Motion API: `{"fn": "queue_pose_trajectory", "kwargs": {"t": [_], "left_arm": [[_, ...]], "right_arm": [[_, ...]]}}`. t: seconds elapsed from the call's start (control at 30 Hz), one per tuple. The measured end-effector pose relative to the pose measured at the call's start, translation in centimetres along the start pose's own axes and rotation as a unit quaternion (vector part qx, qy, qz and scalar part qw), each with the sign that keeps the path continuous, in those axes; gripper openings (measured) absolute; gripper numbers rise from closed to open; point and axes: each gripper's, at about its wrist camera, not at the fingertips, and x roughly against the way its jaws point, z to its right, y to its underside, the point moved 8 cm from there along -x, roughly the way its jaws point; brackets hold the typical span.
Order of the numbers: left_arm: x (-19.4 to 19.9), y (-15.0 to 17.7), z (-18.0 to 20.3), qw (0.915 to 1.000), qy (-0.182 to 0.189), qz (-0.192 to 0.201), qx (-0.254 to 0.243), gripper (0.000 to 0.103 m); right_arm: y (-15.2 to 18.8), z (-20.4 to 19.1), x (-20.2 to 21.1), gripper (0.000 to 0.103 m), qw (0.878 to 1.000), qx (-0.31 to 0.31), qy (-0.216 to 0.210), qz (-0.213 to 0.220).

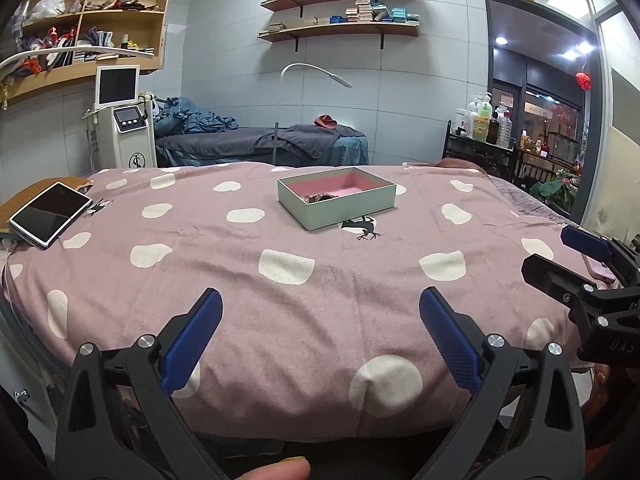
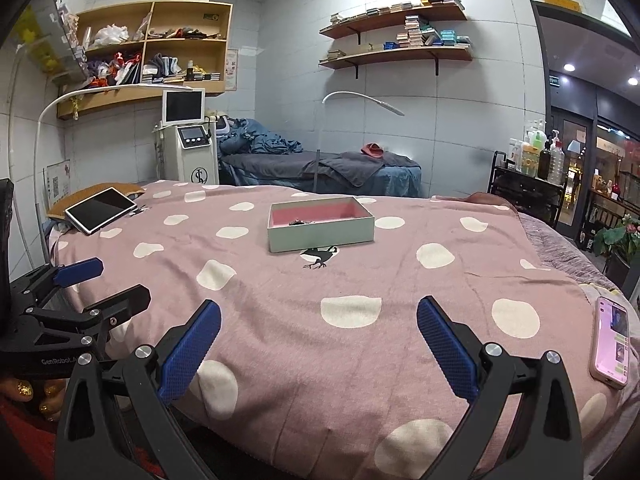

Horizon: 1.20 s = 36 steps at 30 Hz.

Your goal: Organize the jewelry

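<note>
A: Where is the jewelry?

B: It lies inside the box point(image 1: 337, 201), a small dark tangle of pieces point(image 1: 319, 197) against the near wall, on the pink lining. The pieces are too small to tell what each one is. The box is pale green outside, open, without lid.

A: And where is the box?

B: It sits on the pink blanket point(image 1: 304, 304) with white spots, which covers a bed. Just in front of the box a small black bird print point(image 1: 362, 228) is on the cloth.

A: What about the grippers?

B: Both are well in front of the box, near the front edge of the bed. The left gripper point(image 1: 320, 330) has its jaws spread wide and they hold nothing. The right gripper point(image 2: 319, 336) is the same, jaws spread and empty. The two are side by side, and each one shows at the edge of the other's view.

A: Anything else around the box?

B: Far left of the box a tablet point(image 1: 50, 214) with dark screen lies on a brown cushion. Far right of the box, near the front, a pink phone point(image 2: 611, 342) lies with its screen lit.
</note>
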Motion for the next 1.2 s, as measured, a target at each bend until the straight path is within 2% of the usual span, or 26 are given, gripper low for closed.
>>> {"fn": "queue_pose_trajectory", "kwargs": {"t": [0.63,1.2], "left_arm": [[0.1,0.3,-0.8,0.9998,-0.02,-0.003,0.006,0.097],[0.0,0.5,-1.1,0.9997,-0.022,-0.005,0.008,0.097]], "right_arm": [[-0.3,0.0,0.7,0.097,1.0,0.011,0.004,0.005],[-0.3,-0.3,0.5,0.097,1.0,0.015,0.004,0.002]]}}
